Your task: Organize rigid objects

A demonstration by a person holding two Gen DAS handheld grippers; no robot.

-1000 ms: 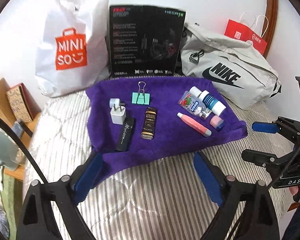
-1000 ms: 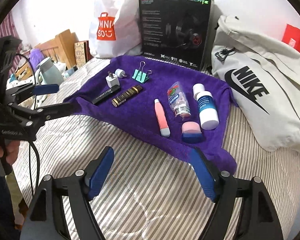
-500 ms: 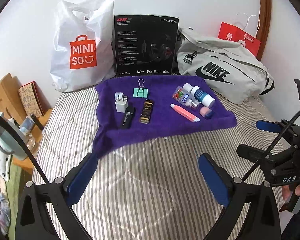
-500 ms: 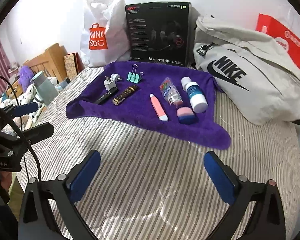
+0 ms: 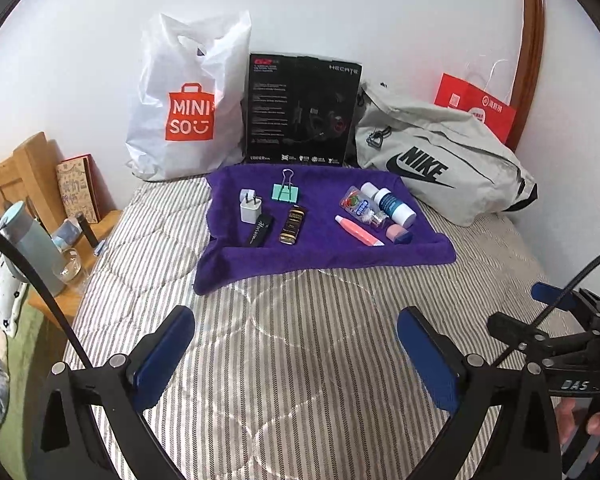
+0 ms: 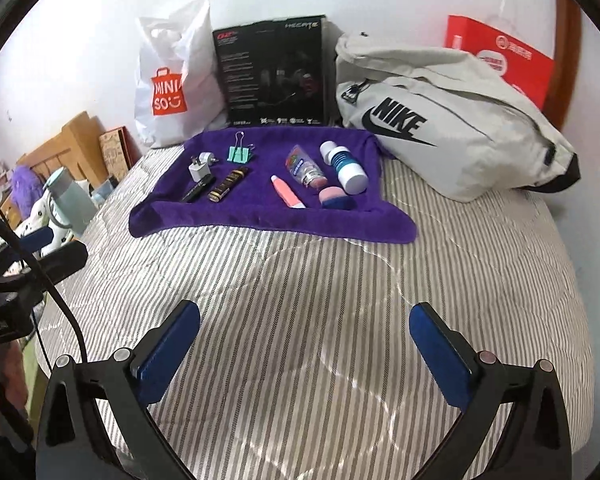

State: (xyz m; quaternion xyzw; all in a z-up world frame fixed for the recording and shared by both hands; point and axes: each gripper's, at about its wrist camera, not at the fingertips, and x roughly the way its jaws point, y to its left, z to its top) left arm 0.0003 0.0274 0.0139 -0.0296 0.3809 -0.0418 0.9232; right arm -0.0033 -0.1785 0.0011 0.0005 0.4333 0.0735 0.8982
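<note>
The left gripper (image 5: 296, 346) hovers low over the striped bedcover (image 5: 308, 344), its two blue-padded fingers (image 5: 164, 356) spread wide apart with nothing between them. The right gripper (image 6: 305, 342) is held in the same pose, fingers wide apart and empty, level with the left one. In the left wrist view the right gripper appears at the right edge, with the person's hand (image 5: 588, 424) on its handle.

Farther along the bed lies a purple towel (image 6: 260, 216), well apart from both grippers. On its left half rest a white plug adapter (image 5: 251, 210), a green binder clip (image 5: 285, 192), a black tube (image 5: 259, 231) and a brown-and-gold tube (image 5: 293, 225). On its right half rest a pink pen-shaped item (image 5: 359, 231), a clear pouch (image 5: 358, 208), a white bottle with a blue label (image 5: 388, 205) and a pink-and-blue sponge (image 5: 398, 235).

Behind the towel, against the white wall, stand a white shopping bag (image 5: 188, 104), a black box (image 5: 302, 110), a grey sling bag (image 5: 440, 160) and a red paper bag (image 5: 476, 110). A wooden shelf (image 5: 28, 168) stands at the left of the bed.
</note>
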